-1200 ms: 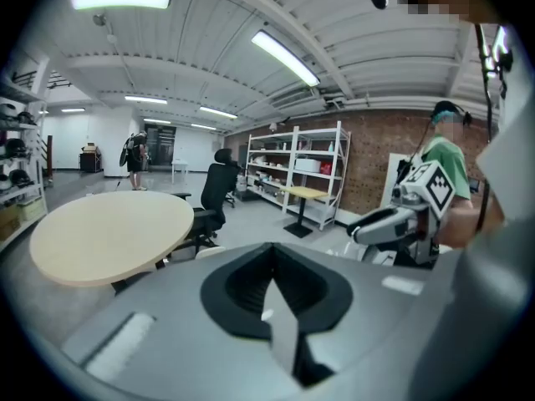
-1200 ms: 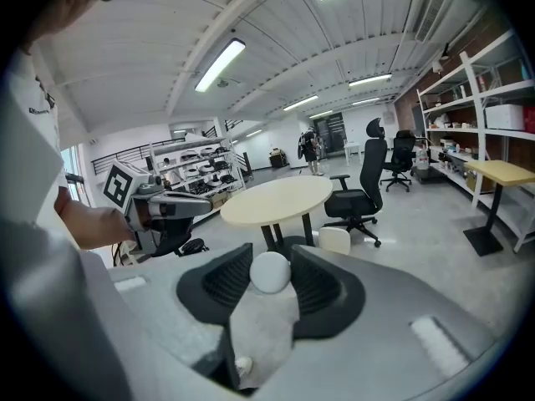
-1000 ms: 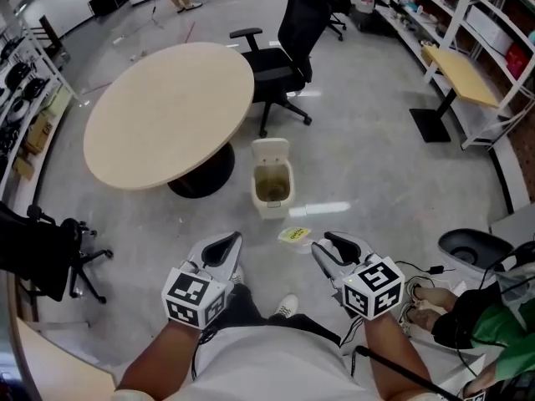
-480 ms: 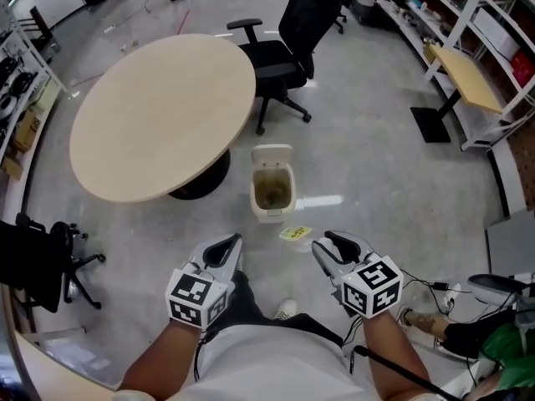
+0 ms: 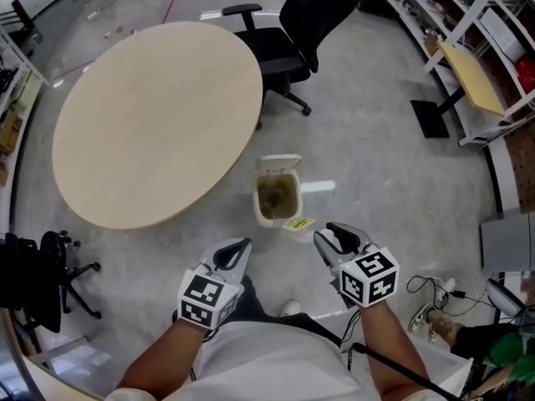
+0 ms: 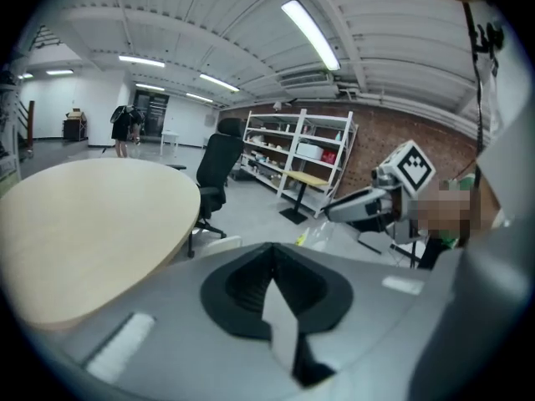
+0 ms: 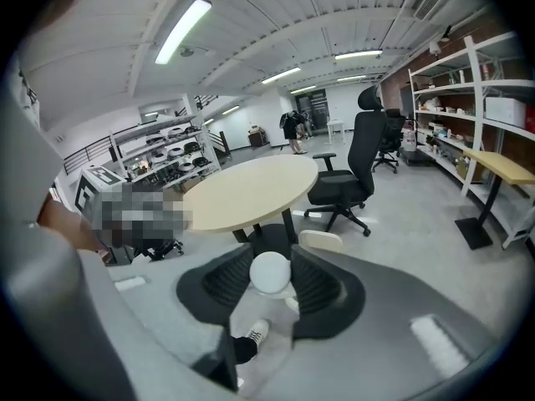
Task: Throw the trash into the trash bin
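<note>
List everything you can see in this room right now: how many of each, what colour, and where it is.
round table: one, beige, left of centre
trash bin: one, cream, lid open, on the floor by the table's edge
scrap of trash: one, yellow-green, on the floor beside the bin
office chair: one, black, beyond the table
second chair: one, black, lower left edge
small desk: one, wood-coloured top, upper right
shelving: white, along the right side
cables: dark, on the floor, lower right
round white item: one, between the right gripper's fingers
left gripper: one, grey, fingers together, nothing seen between them
right gripper: one, grey, fingers closed on the round white item
</note>
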`<state>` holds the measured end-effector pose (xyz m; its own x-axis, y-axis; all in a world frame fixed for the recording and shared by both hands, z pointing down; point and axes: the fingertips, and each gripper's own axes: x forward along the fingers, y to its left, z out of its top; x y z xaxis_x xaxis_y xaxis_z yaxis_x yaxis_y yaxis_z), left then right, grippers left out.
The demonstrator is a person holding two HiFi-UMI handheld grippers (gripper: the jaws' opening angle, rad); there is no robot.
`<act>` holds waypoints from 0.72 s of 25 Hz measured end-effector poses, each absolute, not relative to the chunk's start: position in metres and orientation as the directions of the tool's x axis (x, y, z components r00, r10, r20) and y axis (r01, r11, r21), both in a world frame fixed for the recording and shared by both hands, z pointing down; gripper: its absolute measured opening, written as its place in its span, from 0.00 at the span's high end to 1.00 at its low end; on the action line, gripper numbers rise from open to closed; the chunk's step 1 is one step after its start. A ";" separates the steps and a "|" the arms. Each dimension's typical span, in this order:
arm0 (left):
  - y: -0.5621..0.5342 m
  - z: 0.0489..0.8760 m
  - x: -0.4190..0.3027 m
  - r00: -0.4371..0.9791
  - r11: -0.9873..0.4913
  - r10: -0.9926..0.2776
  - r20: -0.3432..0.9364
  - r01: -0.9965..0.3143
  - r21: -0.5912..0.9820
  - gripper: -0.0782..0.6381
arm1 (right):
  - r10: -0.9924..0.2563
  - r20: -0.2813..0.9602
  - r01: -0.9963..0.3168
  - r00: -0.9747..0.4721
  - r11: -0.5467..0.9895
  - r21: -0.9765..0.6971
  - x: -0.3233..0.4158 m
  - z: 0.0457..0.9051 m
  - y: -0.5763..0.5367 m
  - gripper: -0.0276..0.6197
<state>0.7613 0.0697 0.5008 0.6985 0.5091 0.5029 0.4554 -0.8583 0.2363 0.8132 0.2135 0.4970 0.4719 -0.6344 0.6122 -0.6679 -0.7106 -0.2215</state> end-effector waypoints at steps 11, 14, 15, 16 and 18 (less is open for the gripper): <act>0.039 0.520 0.798 0.557 -0.753 0.643 0.525 0.586 0.301 0.88 | -0.502 0.716 -0.577 0.486 -0.799 -0.169 0.864 0.530 0.169 0.73; 0.046 0.536 0.797 0.509 -0.717 0.674 0.535 0.626 0.306 0.88 | -0.472 0.749 -0.579 0.465 -0.802 -0.146 0.875 0.556 0.156 0.73; 0.051 0.541 0.797 0.499 -0.710 0.681 0.536 0.630 0.315 0.88 | -0.461 0.762 -0.581 0.455 -0.802 -0.138 0.878 0.566 0.155 0.73; 0.055 0.547 0.797 0.491 -0.707 0.685 0.538 0.628 0.327 0.88 | -0.451 0.774 -0.582 0.444 -0.802 -0.134 0.879 0.576 0.155 0.73; 0.058 0.559 0.798 0.478 -0.710 0.683 0.552 0.613 0.347 0.88 | -0.440 0.792 -0.584 0.423 -0.801 -0.133 0.883 0.596 0.153 0.73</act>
<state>0.7980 0.0582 0.5594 0.4784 0.6828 0.5523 0.6130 -0.7099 0.3467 0.8830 0.1527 0.5961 0.4233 -0.4403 0.7918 -0.5837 -0.8009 -0.1334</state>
